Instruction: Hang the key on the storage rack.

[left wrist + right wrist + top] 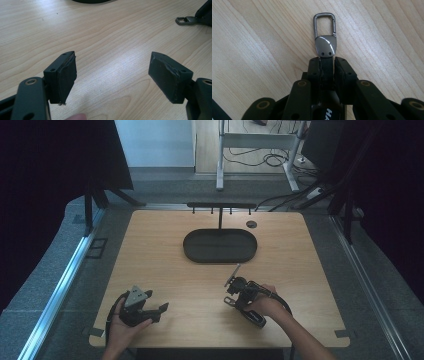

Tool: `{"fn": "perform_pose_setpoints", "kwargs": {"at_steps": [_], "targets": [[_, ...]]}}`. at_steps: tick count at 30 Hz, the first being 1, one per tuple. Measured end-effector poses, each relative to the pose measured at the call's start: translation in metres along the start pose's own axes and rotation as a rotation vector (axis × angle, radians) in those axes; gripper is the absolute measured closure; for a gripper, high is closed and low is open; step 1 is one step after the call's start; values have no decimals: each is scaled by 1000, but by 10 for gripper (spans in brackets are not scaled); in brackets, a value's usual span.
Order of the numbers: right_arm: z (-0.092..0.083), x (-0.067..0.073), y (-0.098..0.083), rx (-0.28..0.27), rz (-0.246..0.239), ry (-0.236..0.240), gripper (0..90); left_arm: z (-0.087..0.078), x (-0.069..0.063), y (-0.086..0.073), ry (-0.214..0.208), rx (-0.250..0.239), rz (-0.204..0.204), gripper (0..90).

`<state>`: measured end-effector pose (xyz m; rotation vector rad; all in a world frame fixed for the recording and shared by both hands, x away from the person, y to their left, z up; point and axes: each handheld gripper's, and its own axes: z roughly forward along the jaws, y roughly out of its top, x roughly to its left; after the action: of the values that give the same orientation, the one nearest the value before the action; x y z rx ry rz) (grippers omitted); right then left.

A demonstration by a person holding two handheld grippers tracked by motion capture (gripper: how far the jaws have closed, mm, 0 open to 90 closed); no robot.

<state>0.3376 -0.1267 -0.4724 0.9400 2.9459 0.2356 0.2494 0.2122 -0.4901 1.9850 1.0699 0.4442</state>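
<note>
The right gripper (327, 65) has its jaws clamped on the strap of a metal clip keychain (325, 37) near the table's (165, 245) right front, so pickup looks done and hanging it on the far hook stand (220, 206) remains, while the left gripper (112, 75) rests released at near left.

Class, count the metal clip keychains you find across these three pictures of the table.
1. The keychain sits with its strap between the right gripper's jaws, its clip pointing toward the black tray; more could be hidden.
</note>
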Motion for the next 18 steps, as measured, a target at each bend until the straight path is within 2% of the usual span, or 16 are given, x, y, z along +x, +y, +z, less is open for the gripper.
{"fn": "perform_pose_setpoints", "kwargs": {"at_steps": [6, 18], "targets": [[5, 4, 4, 38, -3, -18, 789, -1, 0, 0, 2, -1, 1, 230], [5, 4, 2, 25, -1, -24, 806, -1, -1, 0, 4, 1, 3, 231]]}}
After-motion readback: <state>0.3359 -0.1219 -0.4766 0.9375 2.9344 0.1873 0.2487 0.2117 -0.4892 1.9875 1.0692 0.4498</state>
